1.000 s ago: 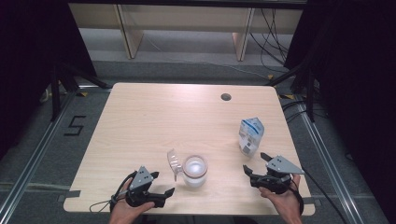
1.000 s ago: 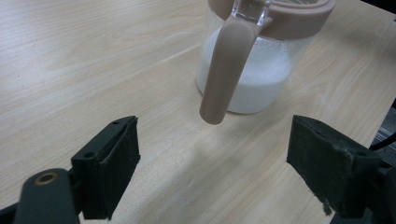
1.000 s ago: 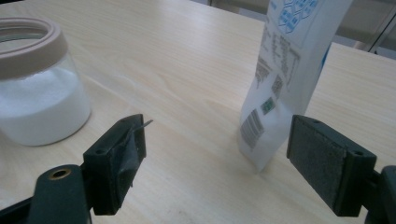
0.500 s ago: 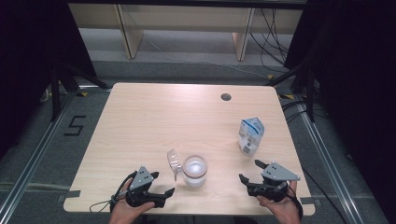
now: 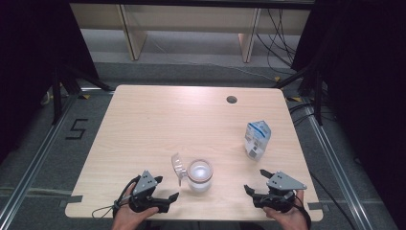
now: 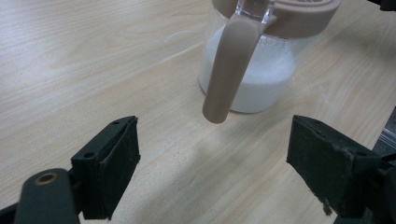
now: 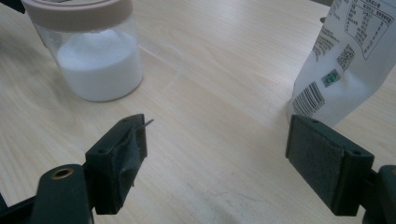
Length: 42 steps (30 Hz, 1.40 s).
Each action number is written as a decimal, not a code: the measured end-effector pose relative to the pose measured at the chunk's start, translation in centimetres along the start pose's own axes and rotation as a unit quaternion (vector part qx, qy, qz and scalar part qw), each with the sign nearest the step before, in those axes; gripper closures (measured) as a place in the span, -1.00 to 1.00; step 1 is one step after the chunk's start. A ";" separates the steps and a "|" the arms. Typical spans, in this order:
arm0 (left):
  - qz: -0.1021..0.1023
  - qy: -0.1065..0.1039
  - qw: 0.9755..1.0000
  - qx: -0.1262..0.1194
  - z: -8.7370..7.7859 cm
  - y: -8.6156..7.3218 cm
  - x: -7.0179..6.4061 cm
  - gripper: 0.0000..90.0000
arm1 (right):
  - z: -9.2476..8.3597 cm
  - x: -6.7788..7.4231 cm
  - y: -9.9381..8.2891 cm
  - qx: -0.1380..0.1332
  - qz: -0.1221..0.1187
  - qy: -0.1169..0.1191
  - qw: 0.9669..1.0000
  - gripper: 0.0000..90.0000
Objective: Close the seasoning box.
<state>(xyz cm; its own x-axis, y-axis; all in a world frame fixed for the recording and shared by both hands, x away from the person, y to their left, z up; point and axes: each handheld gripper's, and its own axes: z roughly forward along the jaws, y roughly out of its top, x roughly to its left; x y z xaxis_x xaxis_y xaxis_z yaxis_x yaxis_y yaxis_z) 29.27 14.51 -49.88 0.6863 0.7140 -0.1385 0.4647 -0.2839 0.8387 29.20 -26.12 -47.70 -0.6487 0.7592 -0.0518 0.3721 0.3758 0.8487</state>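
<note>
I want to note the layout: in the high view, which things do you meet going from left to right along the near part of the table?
Left gripper → jar → bag → right gripper.

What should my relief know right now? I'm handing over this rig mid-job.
Left tool: open, empty, at the near table edge, facing the jar.
Right tool: open, empty, near the right corner.
Jar: part full of white powder, hinged lid flipped open to its left.
White pouch: upright, beyond the right tool.
Done: lid open. Left: probably picking up the pouch and pouring; nothing held yet.
</note>
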 end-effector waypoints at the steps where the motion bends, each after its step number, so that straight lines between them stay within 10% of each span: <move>1: -0.001 0.003 1.000 0.003 -0.1 0.0 0.0 -0.64 | 0.0 -0.1 0.0 -0.001 -0.006 0.002 1.000 -0.53; 9: -0.029 0.008 1.000 -0.007 -0.6 0.0 0.4 -0.54 | 0.0 -0.1 0.0 -0.001 -0.006 -0.008 1.000 -0.52; 25: -0.026 0.016 0.996 -0.081 -2.4 1.5 -0.1 0.97 | 0.2 0.2 0.0 -0.004 -0.012 -0.003 1.000 -0.49; 42: -0.027 0.005 0.996 -0.086 -1.8 3.0 -0.7 0.99 | 0.2 0.1 0.0 -0.005 -0.020 -0.011 1.000 -0.48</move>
<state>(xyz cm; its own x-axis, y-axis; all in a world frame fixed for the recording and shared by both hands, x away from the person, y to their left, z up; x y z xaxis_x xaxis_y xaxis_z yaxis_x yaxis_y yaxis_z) 29.22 14.31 -46.37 0.6568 0.7317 -0.1823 0.3984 -0.1315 0.9077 29.28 -25.94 -47.85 -0.6487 0.7547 -0.0977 0.3386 0.4013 0.8511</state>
